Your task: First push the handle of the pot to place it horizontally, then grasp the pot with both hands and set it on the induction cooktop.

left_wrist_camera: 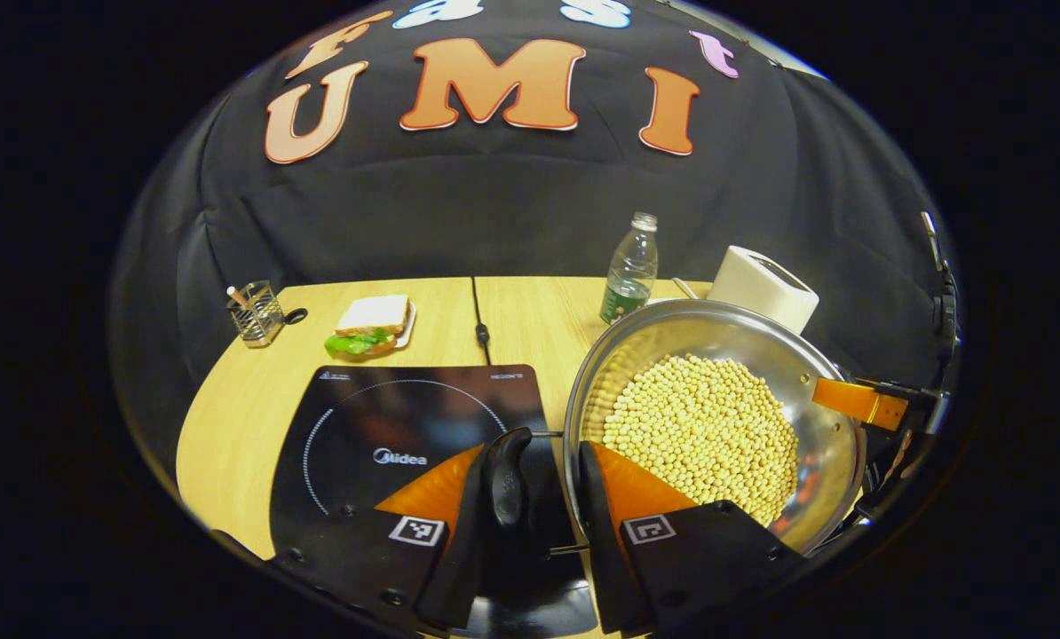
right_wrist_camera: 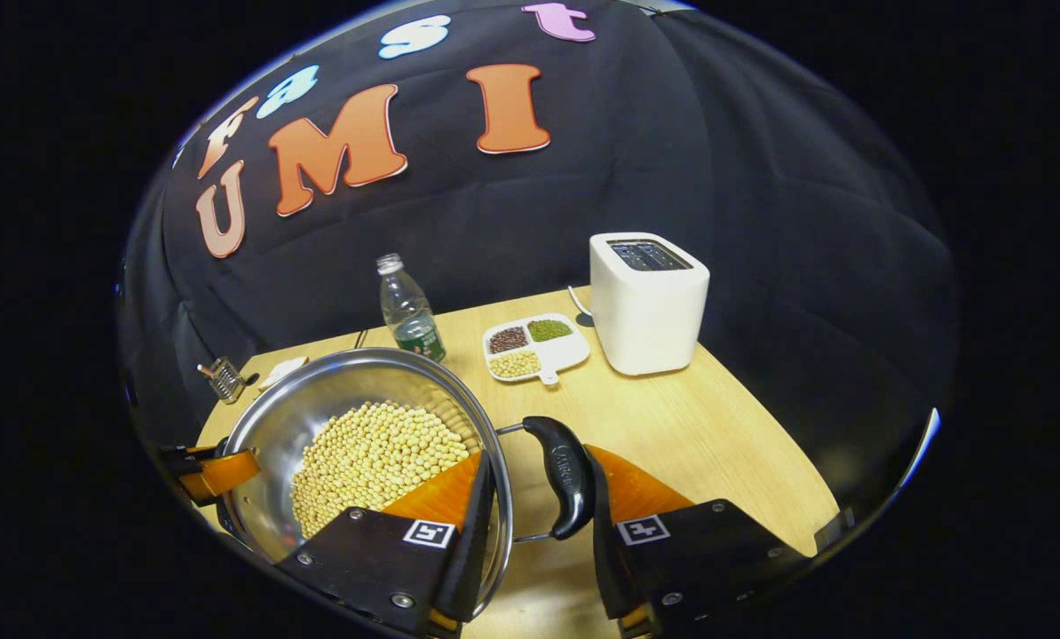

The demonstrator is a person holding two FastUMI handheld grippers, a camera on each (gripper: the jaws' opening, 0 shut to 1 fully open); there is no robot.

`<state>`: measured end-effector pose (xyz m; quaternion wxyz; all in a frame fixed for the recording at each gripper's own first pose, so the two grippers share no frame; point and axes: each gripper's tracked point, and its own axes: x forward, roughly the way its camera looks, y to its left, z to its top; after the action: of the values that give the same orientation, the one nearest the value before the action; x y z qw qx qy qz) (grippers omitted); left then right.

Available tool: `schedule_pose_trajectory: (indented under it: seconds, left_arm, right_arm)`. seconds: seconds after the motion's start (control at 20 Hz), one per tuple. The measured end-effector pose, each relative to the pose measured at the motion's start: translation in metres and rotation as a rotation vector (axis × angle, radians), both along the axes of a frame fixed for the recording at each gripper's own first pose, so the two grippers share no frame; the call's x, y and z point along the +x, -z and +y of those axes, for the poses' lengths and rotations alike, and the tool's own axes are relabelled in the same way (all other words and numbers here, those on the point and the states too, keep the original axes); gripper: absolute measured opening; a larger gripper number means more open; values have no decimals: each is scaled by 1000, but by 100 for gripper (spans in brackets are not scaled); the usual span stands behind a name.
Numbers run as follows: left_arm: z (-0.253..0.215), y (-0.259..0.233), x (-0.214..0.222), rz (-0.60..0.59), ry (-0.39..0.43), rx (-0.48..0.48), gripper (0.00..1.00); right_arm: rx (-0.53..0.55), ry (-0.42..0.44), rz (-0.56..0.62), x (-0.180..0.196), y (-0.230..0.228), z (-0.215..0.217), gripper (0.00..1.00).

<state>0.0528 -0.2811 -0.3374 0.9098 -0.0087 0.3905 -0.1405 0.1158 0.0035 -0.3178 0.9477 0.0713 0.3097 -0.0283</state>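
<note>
Left gripper view: left claw [left_wrist_camera: 530, 497] brackets one loop handle of the pot [left_wrist_camera: 716, 426], lower right, beside the induction cooktop [left_wrist_camera: 361, 435]; right claw [right_wrist_camera: 539, 497] brackets the other—contact uncertain. Bean-laden steel—likely heavy, slippery; keep level.

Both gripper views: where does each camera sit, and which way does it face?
Left gripper view: rides the left gripper, facing the wall over cooktop and pot; own fingers straddle a pot handle.
Right gripper view: rides the right gripper, facing toaster and wall; fingers straddle the other handle.
Shared: pot, beans, bottle, toaster.
</note>
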Motion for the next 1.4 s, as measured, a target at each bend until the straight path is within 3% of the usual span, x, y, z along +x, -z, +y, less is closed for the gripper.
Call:
schedule_pose_trajectory:
  seconds: [0.2, 0.3, 0.35, 0.45, 0.5, 0.6, 0.75, 0.8, 0.85, 1.4]
  left_arm:
    - [34, -18, 7, -19, -33, -8, 59]
    - [62, -15, 12, -18, -53, -10, 62]
    - [70, -17, 12, -17, -64, -10, 59]
    - [94, -18, 14, -17, -82, -5, 57]
    - [104, -19, 15, -18, -87, 0, 56]
    - [124, -17, 14, -16, -104, 6, 56]
    - [153, -14, 14, -7, -130, 11, 56]
    - [163, -14, 16, -6, -137, 14, 62]
    - [171, -13, 15, -5, -142, 16, 56]
    - [242, 12, 21, 41, -191, 17, 56]
  right_arm:
    - [-9, -31, -24, 5, -20, 37, 52]
    - [-9, -50, -28, 6, -24, 57, 48]
    - [-8, -61, -27, 7, -25, 67, 52]
    - [-3, -79, -27, 8, -28, 87, 48]
    - [-3, -88, -28, 9, -27, 97, 52]
    - [-3, -108, -26, 10, -28, 117, 52]
    - [3, -135, -20, 9, -26, 144, 52]
    - [7, -142, -16, 9, -24, 152, 52]
    - [11, -148, -14, 8, -23, 161, 52]
    - [7, -201, 20, 5, 1, 230, 52]
